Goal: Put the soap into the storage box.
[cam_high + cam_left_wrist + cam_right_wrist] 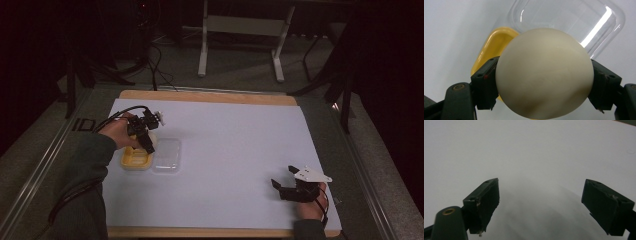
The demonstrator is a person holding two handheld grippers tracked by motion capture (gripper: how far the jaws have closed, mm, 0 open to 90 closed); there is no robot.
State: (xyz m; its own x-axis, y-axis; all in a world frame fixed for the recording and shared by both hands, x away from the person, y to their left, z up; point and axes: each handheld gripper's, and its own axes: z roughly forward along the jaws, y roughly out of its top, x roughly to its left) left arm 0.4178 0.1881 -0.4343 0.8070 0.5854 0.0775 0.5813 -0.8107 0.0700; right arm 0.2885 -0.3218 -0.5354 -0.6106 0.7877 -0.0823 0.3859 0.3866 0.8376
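While clamped in the left hand-held gripper (544,82), cream ball (544,72) hangs over yellow tray (491,47) beside clear lid (574,22); next: lower, release. Right hand-held gripper (540,202): wide open, empty, resting on counter (240,140).

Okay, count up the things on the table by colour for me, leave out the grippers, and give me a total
Cream-white: 1, the egg-shaped ball clamped in the left hand-held gripper
Yellow: 1, the tray
Clear: 1, the plastic lid lying beside the yellow tray
Total: 3
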